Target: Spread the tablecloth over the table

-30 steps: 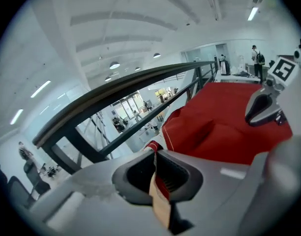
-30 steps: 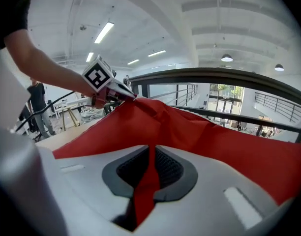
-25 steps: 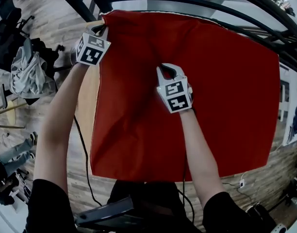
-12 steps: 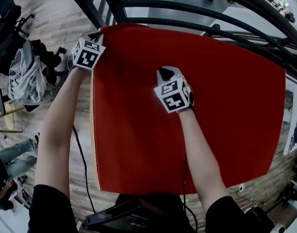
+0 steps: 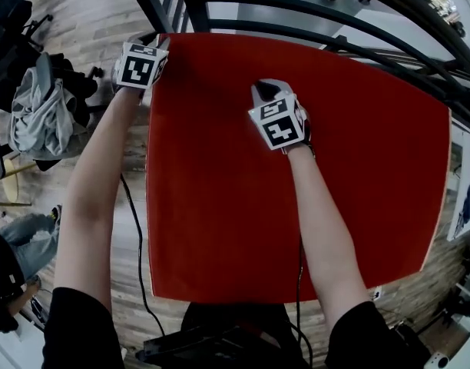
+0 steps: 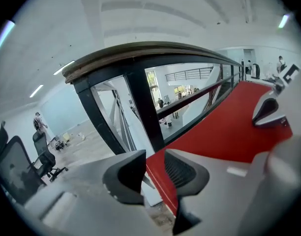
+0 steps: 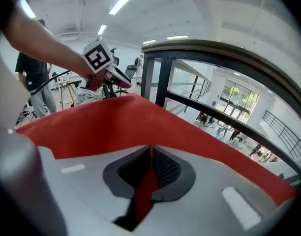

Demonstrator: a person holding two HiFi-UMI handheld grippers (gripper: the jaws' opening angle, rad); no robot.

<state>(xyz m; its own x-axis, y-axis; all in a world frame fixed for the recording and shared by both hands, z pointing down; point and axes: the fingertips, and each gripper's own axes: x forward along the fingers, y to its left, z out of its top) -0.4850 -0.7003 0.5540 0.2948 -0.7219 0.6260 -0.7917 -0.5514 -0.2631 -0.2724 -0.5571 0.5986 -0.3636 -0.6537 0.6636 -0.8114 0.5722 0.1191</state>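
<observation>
You've just been opening the left gripper's (image 6: pixel 155 173) jaws, leaving the tablecloth (image 5: pixel 220 191) corner loose between them. The right gripper (image 7: pixel 150 170) clenches a fold; tug it and the cloth slides askew.

A black metal railing (image 6: pixel 143 107) with glass panels runs along the far side, and small figures of people (image 7: pixel 224 127) stand on a lower level beyond it. The floor (image 5: pixel 89 21) is wood plank. To the left, a heap of grey clothing (image 5: pixel 35 121) lies over a dark chair, near a black office chair (image 6: pixel 15 166). A person in a dark shirt (image 7: pixel 30 77) stands nearby. Strip lights (image 7: pixel 122 2) glow on the white ceiling.
</observation>
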